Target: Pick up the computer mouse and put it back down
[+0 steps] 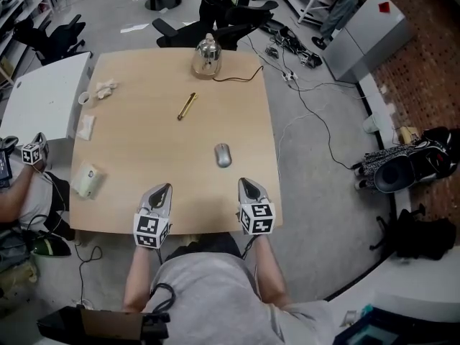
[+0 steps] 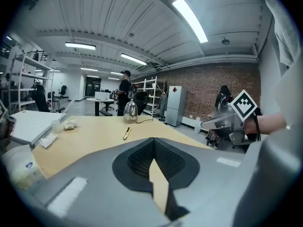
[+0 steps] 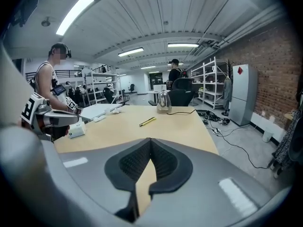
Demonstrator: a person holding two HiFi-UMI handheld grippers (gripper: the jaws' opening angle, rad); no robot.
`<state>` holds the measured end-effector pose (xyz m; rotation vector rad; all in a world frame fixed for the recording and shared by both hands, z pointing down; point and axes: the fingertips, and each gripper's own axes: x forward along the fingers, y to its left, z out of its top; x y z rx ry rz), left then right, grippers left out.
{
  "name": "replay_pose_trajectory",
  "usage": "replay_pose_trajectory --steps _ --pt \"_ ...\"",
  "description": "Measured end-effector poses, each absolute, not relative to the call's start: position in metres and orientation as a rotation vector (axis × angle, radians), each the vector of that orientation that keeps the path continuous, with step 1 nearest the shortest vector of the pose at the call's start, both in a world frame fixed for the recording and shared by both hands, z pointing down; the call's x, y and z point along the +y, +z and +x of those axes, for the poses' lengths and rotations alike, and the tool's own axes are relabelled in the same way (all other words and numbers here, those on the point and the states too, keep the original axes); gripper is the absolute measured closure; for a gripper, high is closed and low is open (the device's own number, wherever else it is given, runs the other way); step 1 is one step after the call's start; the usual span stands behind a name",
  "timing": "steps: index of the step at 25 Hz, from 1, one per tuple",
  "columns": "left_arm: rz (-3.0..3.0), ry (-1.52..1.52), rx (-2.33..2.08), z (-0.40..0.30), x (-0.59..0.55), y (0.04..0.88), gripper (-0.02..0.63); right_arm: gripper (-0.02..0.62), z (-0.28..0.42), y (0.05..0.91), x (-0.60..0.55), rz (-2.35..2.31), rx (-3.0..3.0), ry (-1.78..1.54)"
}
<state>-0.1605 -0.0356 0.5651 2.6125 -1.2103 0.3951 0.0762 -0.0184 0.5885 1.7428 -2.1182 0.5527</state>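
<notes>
Our left gripper (image 1: 164,188) and right gripper (image 1: 246,183) hover at the near edge of the surface (image 1: 144,142), jaws together and empty. The computer mouse (image 1: 223,155) lies just beyond, nearer the right edge, its long axis running near-to-far. A yellow pen (image 1: 187,106) and a kettle (image 1: 207,56) sit toward the far edge. We cannot tell the mouse's front, and both gripper views miss it.

Grey concrete floor (image 1: 316,192), with loose cables (image 1: 287,45) lying past the wooden table's (image 1: 144,142) far right corner. White side table (image 1: 39,99) stands just beside its left edge. Brick wall (image 2: 208,86), white shelving (image 3: 208,79) and grey cabinet (image 1: 366,34) noted. Ceiling strip lights (image 2: 189,13) lit.
</notes>
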Motion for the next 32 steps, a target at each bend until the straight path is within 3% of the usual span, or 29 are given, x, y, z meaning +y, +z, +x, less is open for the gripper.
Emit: replay_pose_trajectory --steps 24,32 --pt "2.492 0.500 -1.208 -0.141 -0.108 0.609 0.586 0.586 0.085 0.677 -0.132 1.536 -2.048 0.735" --pt "2.425 0.543 -1.202 -0.145 -0.101 0.627 0.586 0.490 0.080 0.708 -0.158 1.428 -2.021 0.821"
